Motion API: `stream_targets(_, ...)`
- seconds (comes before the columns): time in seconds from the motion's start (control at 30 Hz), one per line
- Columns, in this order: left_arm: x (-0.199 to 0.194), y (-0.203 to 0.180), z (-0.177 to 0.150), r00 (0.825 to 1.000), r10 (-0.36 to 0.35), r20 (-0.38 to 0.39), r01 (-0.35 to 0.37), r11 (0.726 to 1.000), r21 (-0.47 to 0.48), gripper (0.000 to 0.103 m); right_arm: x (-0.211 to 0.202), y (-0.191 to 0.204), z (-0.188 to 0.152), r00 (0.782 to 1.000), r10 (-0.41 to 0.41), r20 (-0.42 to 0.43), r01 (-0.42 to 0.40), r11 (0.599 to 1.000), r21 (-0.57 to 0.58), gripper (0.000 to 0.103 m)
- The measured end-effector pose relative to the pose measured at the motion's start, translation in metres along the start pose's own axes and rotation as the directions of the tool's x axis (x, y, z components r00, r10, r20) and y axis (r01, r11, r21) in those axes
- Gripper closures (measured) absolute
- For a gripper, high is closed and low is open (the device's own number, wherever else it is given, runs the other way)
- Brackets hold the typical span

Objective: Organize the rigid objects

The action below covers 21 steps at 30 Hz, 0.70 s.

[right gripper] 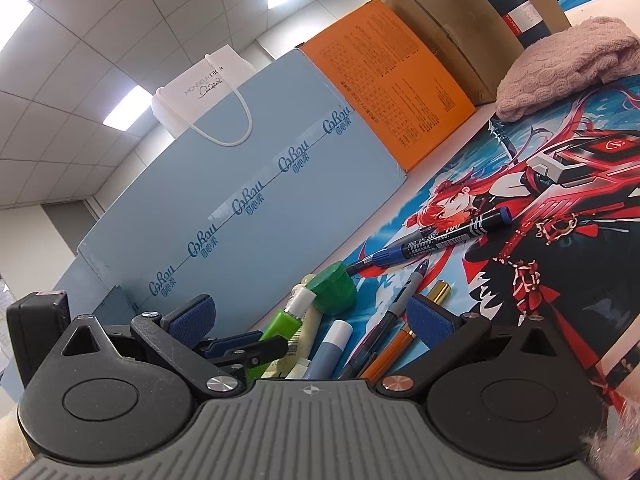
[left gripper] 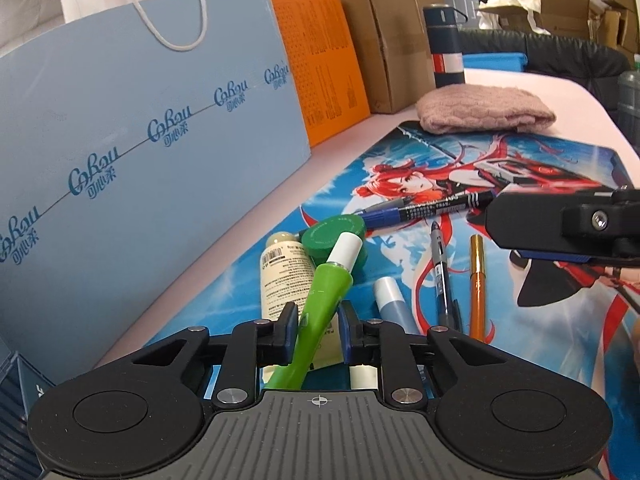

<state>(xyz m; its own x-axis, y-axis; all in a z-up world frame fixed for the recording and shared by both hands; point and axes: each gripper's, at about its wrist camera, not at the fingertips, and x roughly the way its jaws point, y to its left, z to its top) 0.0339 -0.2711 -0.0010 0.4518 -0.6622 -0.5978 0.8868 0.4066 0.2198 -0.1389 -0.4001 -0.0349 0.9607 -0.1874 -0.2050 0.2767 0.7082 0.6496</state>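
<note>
While clamped on the green tube (left gripper: pixel 320 300), the left gripper (left gripper: pixel 318 334) sat above the printed mat (left gripper: pixel 560 340).
Right gripper (right gripper: pixel 312 320) jaws stood apart over the pens (right gripper: pixel 400 320).

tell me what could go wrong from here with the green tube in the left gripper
1. The left gripper is shut on the green tube low on its body, and the tube sits tilted between the pads; it might pivot or slip when lifted.
2. The tube's white cap hangs over the cream tube and green round cap; a swing could knock them.
3. The open right gripper hovers close over the same cluster, near the blue stick, so the two grippers could collide.
</note>
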Motion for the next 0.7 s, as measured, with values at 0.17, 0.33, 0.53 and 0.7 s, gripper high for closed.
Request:
stream_targets(0.17, -0.015, 0.008, -0.001, 0.999, 0.005, 0.053, -0.002, 0.999, -0.053, 0.085, -0.001, 0.001, -0.001, 1.000, 0.009, 0.004, -0.009, 1.000, -0.006, 0.000)
stream_targets(0.33, -0.033, 0.019, -0.002, 0.993, 0.012, 0.114, 0.003, 0.992, -0.126, 0.085, -0.001, 0.004, -0.002, 1.000, 0.027, 0.001, -0.027, 0.999, -0.029, 0.000)
stream_targets(0.53, -0.057, 0.035, -0.005, 0.980, 0.031, 0.199, 0.014, 0.975, -0.223, 0.088, 0.001, 0.012, -0.006, 0.997, 0.073, -0.021, -0.074, 0.994, -0.079, 0.000)
stream_targets(0.7, -0.077, 0.049, -0.016, 0.961, 0.030, 0.274, 0.060, 0.948, -0.313, 0.089, 0.000, 0.023, -0.009, 0.995, 0.098, -0.035, -0.102, 0.985, -0.139, 0.000)
